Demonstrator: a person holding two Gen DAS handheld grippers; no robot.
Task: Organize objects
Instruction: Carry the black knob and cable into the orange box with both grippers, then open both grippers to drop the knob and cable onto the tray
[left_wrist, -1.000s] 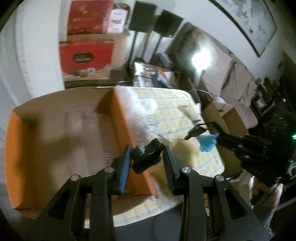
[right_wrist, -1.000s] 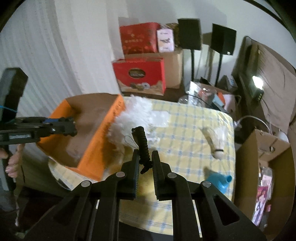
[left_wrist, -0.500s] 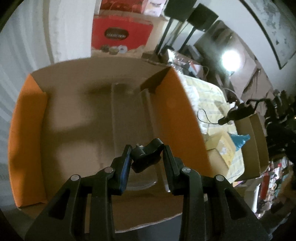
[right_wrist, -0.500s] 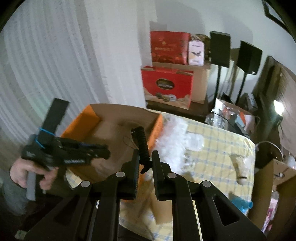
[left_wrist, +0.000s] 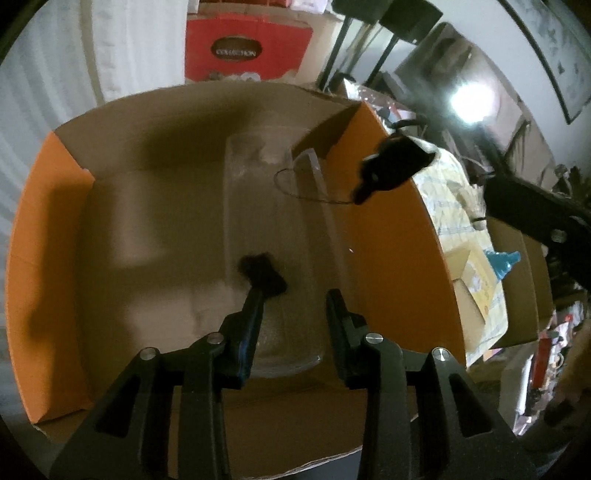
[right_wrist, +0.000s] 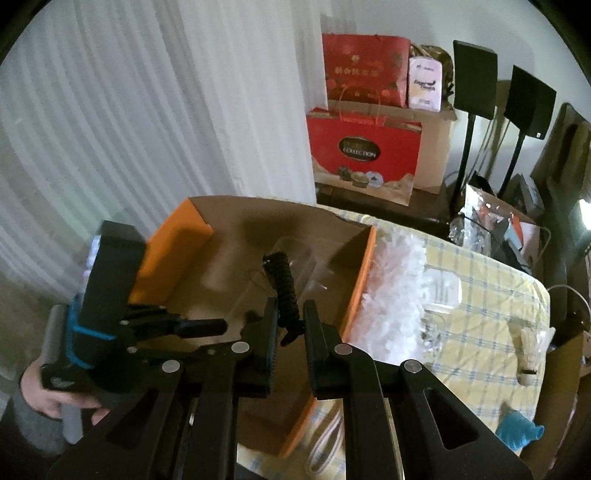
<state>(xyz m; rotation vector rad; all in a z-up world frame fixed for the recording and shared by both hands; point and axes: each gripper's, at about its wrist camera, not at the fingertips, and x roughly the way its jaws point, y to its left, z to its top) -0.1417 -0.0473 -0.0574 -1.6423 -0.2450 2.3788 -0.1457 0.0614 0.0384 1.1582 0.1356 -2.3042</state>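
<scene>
Left gripper (left_wrist: 293, 299) spread open above the orange cardboard box (left_wrist: 391, 236), a small black clip (left_wrist: 263, 275) blurred at its left fingertip, seemingly just let go, while right gripper (right_wrist: 289, 319) pinches a black braided cord (right_wrist: 282, 280) over the same box, likely next in.

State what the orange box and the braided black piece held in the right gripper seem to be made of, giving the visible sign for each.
Orange box: probably cardboard, matte; plain brown inside, orange outside, with folded flaps. Braided black piece in the right gripper: likely woven cord, judging by its ribbed, knotted texture; blur leaves this open.
</scene>
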